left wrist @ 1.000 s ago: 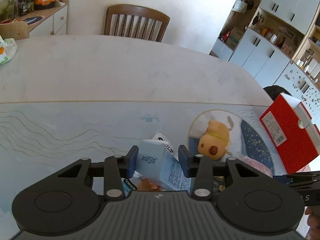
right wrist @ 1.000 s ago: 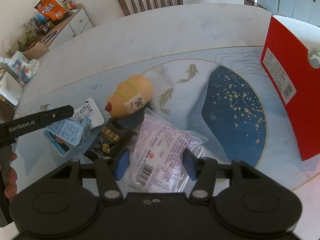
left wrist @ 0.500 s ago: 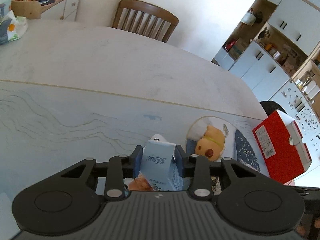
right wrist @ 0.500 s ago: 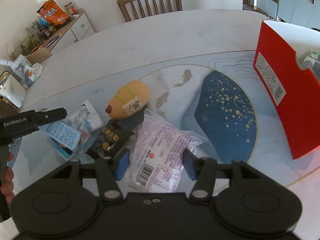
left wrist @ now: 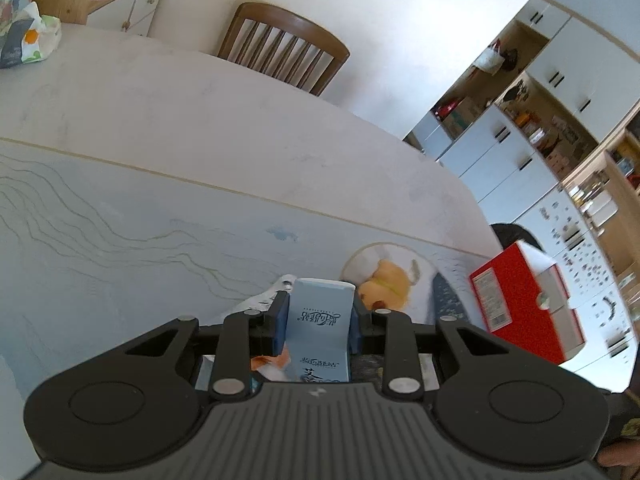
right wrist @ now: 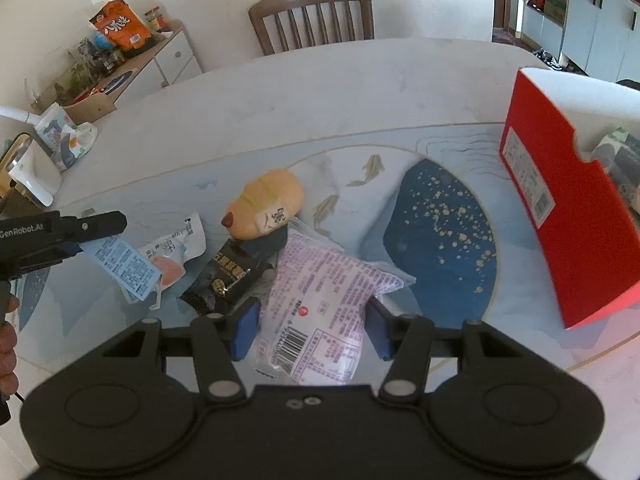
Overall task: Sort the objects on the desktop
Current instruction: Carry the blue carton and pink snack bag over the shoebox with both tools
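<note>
The pale blue carton (left wrist: pixel 320 320) looks light and stiff-walled, though thin card may dent; you hold it across its flat sides, and your left gripper (left wrist: pixel 318 314) has just closed its jaws onto them, lifting it above the table mat (left wrist: pixel 120 240). Your right gripper (right wrist: pixel 308 330) pinches the soft, slippery pink packet (right wrist: pixel 324 300). The red box (right wrist: pixel 568 216) stands to the right.

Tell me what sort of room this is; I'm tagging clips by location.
Probably a home dining room: a large table with a wooden chair behind it, white storage cabinets, and a sideboard holding snacks.
</note>
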A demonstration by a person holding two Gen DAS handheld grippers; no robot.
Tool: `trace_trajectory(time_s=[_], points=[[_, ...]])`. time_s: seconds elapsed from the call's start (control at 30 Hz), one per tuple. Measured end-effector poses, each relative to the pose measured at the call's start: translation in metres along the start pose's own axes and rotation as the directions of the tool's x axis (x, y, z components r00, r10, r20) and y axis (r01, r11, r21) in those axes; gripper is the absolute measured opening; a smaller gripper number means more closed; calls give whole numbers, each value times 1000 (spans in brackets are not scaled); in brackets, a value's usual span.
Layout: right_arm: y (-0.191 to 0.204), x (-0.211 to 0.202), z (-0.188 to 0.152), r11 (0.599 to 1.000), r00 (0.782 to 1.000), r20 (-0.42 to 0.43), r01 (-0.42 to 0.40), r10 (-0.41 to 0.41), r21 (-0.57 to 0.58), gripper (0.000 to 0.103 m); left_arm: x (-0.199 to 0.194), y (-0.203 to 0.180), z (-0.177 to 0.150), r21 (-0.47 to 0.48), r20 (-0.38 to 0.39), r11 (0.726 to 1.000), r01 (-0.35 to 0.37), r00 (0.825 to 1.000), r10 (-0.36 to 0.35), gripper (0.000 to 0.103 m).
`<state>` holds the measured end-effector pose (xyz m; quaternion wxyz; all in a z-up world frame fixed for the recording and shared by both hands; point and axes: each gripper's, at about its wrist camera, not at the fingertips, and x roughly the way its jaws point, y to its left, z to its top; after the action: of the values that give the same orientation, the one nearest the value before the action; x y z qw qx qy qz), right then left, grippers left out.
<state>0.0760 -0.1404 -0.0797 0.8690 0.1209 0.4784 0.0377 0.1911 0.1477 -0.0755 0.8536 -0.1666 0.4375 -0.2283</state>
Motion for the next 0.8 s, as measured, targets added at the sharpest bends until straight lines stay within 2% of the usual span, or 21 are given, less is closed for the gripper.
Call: trace_trajectory(time_s=[0.37, 0.8], points=[[-23, -34, 3, 1000, 1000, 23, 7, -7, 1, 55, -13, -43, 3, 42, 5, 996, 79, 997, -79, 28], [-71, -76, 10, 1000, 999, 54, 5, -6, 19, 55, 0, -116, 2, 120, -48, 977, 176, 984, -172, 28]])
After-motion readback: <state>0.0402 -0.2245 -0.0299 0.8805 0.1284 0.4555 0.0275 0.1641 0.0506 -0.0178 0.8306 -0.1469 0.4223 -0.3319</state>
